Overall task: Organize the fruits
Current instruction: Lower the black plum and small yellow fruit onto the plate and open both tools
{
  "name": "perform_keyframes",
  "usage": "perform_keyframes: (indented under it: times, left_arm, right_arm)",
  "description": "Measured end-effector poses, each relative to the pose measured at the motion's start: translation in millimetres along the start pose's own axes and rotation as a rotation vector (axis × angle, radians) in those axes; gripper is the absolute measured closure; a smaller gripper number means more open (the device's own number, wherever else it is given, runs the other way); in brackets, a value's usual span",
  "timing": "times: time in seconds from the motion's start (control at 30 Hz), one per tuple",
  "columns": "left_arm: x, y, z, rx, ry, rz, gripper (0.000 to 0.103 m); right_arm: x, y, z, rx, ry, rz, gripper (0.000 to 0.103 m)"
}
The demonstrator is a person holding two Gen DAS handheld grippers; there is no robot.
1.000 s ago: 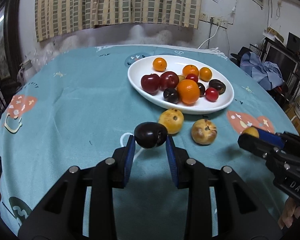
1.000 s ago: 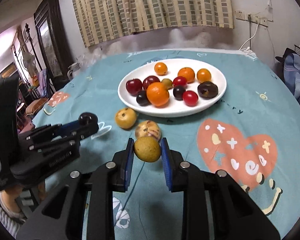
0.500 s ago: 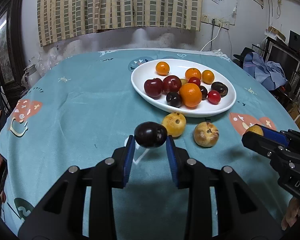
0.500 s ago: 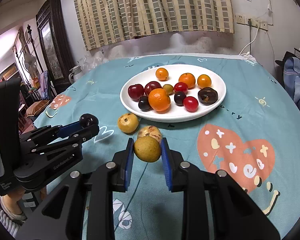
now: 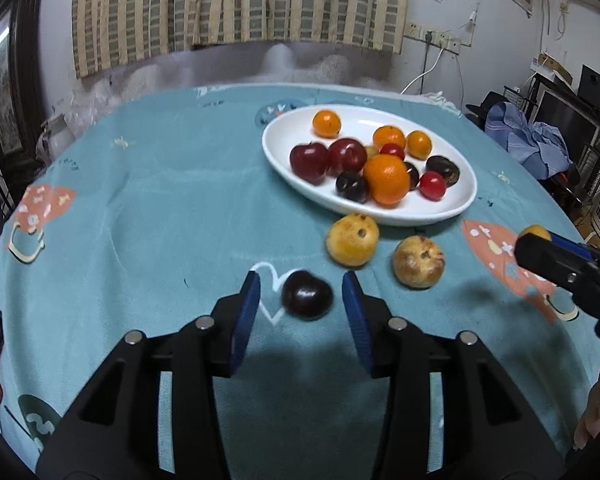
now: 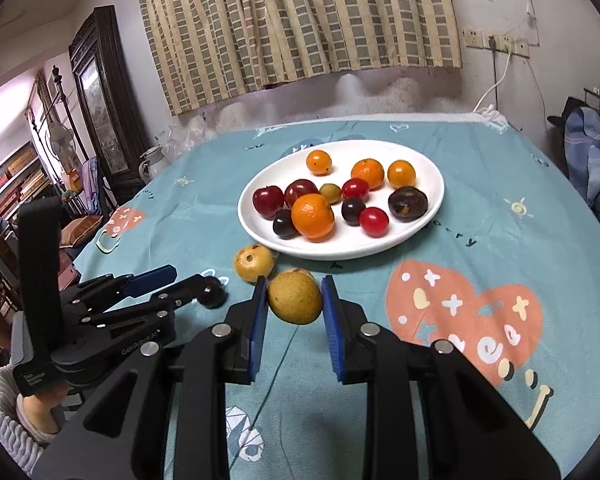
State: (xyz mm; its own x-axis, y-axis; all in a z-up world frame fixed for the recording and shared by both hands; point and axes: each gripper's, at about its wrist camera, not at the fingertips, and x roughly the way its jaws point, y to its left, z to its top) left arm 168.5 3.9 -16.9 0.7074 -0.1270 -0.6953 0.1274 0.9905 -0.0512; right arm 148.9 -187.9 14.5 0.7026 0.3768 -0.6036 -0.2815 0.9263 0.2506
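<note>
My left gripper [image 5: 302, 308] is open; a dark plum [image 5: 307, 294] lies loose between its fingers on the teal tablecloth, touching neither pad. My right gripper [image 6: 294, 307] is shut on a yellow-green fruit [image 6: 295, 297], held just above the cloth; its tip with the fruit shows at the right of the left wrist view [image 5: 534, 233]. A white oval plate [image 5: 452, 204] farther back holds several oranges, red plums and dark plums. Two yellow-brown fruits [image 5: 352, 239] [image 5: 419, 262] lie on the cloth in front of the plate. The left gripper [image 6: 188, 280] shows at the left of the right wrist view, the plum [image 6: 212, 295] beside it.
The round table [image 5: 140, 200] carries a teal cartoon-print cloth. A striped curtain [image 6: 300, 20] hangs on the far wall. Clutter, clothes and shelves stand to the right [image 5: 540, 140]; a dark cabinet [image 6: 100, 92] stands at the left.
My left gripper has opened and let go of the dark plum, which now rests on the cloth. My right gripper still holds its fruit, nearly unmoved.
</note>
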Motion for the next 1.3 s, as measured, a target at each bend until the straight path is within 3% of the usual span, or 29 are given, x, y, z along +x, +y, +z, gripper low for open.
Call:
perform_keyframes:
  times: [0.3, 0.4, 0.53, 0.6, 0.73, 0.83, 0.97, 1.0, 1.03, 1.07, 1.17, 1.3]
  left_arm:
    - [25.2, 8.7, -6.6, -0.031, 0.086, -0.051, 0.059]
    - [31.5, 10.1, -4.9, -0.047, 0.095, -0.095, 0.07]
    - [24.1, -0.3, -5.9, -0.007, 0.081, -0.101, 0.07]
    - [7.3, 1.0, 6.0, -0.038, 0.02, -0.087, 0.07]
    - [6.2, -4.7, 50.0, -0.024, -0.021, -0.084, 0.07]
    - [28.4, -11.9, 80.0, -0.002, -0.029, -0.055, 0.07]
    - [69.0, -9.6, 102.1, -0.049, 0.002, -0.071, 0.069]
    - [74.5, -8.1, 105.6, -0.059, 0.002, -0.076, 0.059]
    - [79.4, -7.9, 107.8, -0.069, -0.003, -0.078, 0.035]
    - [81.0, -8.3, 108.3, -0.07, -0.017, -0.071, 0.027]
    - [78.1, -7.8, 104.4, -0.049, -0.032, -0.059, 0.026]
    - [58.2, 6.3, 94.2, -0.091, -0.043, -0.054, 0.026]
  right_arm:
    - [-1.3, 7.0, -2.1, -0.016, 0.004, 0.012, 0.076]
    - [-1.5, 7.3, -2.1, -0.014, 0.003, 0.015, 0.076]
    - [-3.2, 4.6, -0.7, -0.002, -0.007, 0.018, 0.076]
    - [-3.3, -1.1, 5.1, 0.013, -0.009, 0.028, 0.076]
    - [18.2, -17.4, 38.9, 0.001, 0.003, -0.047, 0.076]
    - [44.3, -31.9, 60.6, 0.035, 0.017, -0.061, 0.076]
    - [88.7, -49.4, 81.1, 0.085, 0.059, -0.053, 0.076]
    - [95.1, -52.0, 85.3, 0.09, 0.059, -0.061, 0.071]
    - [103.8, -55.4, 89.5, 0.098, 0.065, -0.068, 0.065]
    - [108.9, -58.3, 92.0, 0.108, 0.068, -0.081, 0.04]
    - [104.1, -62.9, 93.2, 0.115, 0.035, -0.074, 0.037]
    - [77.2, -61.9, 84.2, 0.141, 0.004, -0.043, 0.037]
